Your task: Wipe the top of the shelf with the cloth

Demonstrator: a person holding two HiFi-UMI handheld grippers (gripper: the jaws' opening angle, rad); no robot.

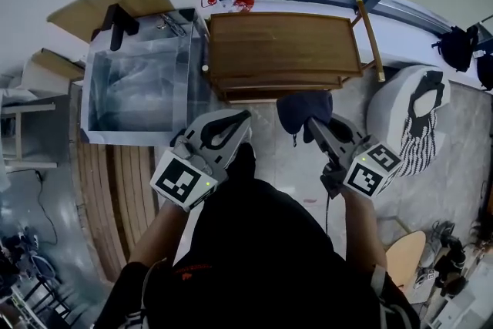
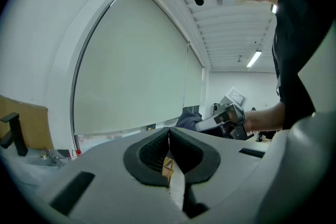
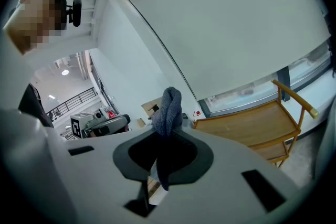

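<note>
Nearest in the head view is the person (image 1: 254, 243) in dark clothing, with a forearm reaching out on each side. The left tool (image 1: 243, 118) has its jaws pressed together with nothing between them; the left gripper view shows the dark pads meeting along one line at the left tool (image 2: 169, 132). Its marker cube (image 1: 183, 181) carries a black-and-white square pattern and no readable words. The right tool (image 1: 313, 124) is clamped on the dark blue cloth (image 1: 303, 109), which bunches up beyond the jaw tips. In the right gripper view the cloth (image 3: 170, 106) stands out of the closed jaws of the right tool (image 3: 167, 134) and a strip of it hangs down behind them. A second patterned cube (image 1: 373, 169) sits on this tool. The cloth is in the air at the near edge of the wooden shelf (image 1: 281, 42), not lying on its top. To the left, just beside the shelf, stands a clear-walled bin (image 1: 89, 81), with slatted wood flooring (image 1: 115, 189) near it. To the right lies a white cushion with black stripes (image 1: 412, 119). Farthest, on the ledge behind the shelf, is a small red object (image 1: 243, 4), any print on it too small to read.
</note>
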